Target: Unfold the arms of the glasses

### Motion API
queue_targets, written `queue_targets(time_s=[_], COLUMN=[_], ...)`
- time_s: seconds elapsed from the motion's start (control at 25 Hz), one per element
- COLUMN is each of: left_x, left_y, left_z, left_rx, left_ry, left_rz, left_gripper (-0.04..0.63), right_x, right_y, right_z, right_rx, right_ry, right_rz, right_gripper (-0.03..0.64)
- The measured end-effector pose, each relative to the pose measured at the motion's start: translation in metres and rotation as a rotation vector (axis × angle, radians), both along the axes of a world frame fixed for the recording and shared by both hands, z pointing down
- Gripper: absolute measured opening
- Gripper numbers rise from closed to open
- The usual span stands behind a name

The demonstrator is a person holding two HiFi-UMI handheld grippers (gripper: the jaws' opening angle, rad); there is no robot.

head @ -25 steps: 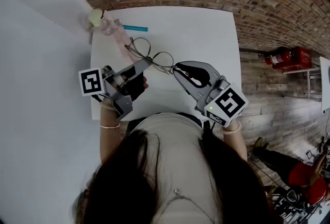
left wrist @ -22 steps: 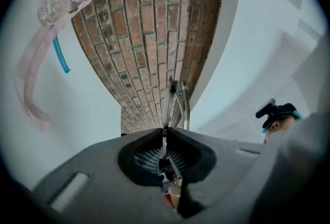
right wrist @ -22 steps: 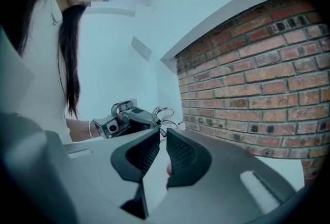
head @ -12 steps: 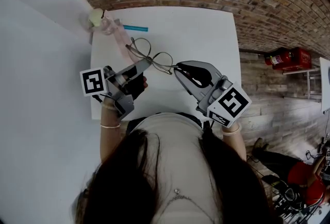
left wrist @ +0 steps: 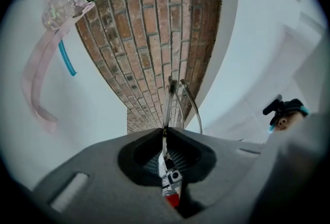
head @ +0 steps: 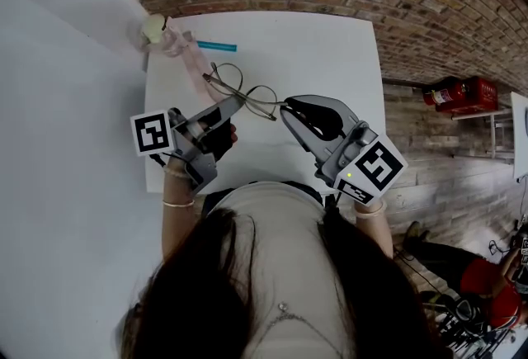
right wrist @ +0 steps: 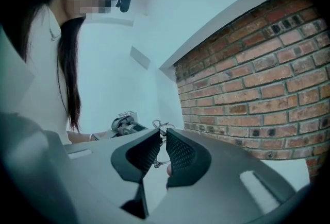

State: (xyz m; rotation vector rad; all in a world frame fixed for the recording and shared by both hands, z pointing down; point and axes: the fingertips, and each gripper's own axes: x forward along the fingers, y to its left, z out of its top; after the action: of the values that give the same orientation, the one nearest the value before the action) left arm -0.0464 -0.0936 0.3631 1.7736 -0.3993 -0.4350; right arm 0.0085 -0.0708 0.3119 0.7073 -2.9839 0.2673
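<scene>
Metal-rimmed glasses (head: pixel 244 91) hang above the white worktop (head: pixel 330 52), the left claw (head: pixel 235 101) clamped on the frame and the right claw (head: pixel 284 106) pinched narrow on one arm. Unfolding appears begun; neither arm is confirmed fully open.

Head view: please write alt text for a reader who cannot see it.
Seen from above, a person holds wire glasses over a white table, with the left gripper and the right gripper each shut on them. A bottle with a pink strap lies at the far left corner.
</scene>
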Motion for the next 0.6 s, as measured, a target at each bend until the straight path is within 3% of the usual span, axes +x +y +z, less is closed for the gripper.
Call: queue_targets(time_s=[0.6], left_x=[0.002], left_y=[0.002], left_z=[0.011], left_rx=[-0.022], left_ry=[-0.026], left_rz=[-0.005], left_gripper=[0.023], right_x=[0.000], right_y=[-0.007], right_z=[-0.011], right_rx=[0.013], right_ry=[-0.042], right_rz=[0.015], right_gripper=[0.044])
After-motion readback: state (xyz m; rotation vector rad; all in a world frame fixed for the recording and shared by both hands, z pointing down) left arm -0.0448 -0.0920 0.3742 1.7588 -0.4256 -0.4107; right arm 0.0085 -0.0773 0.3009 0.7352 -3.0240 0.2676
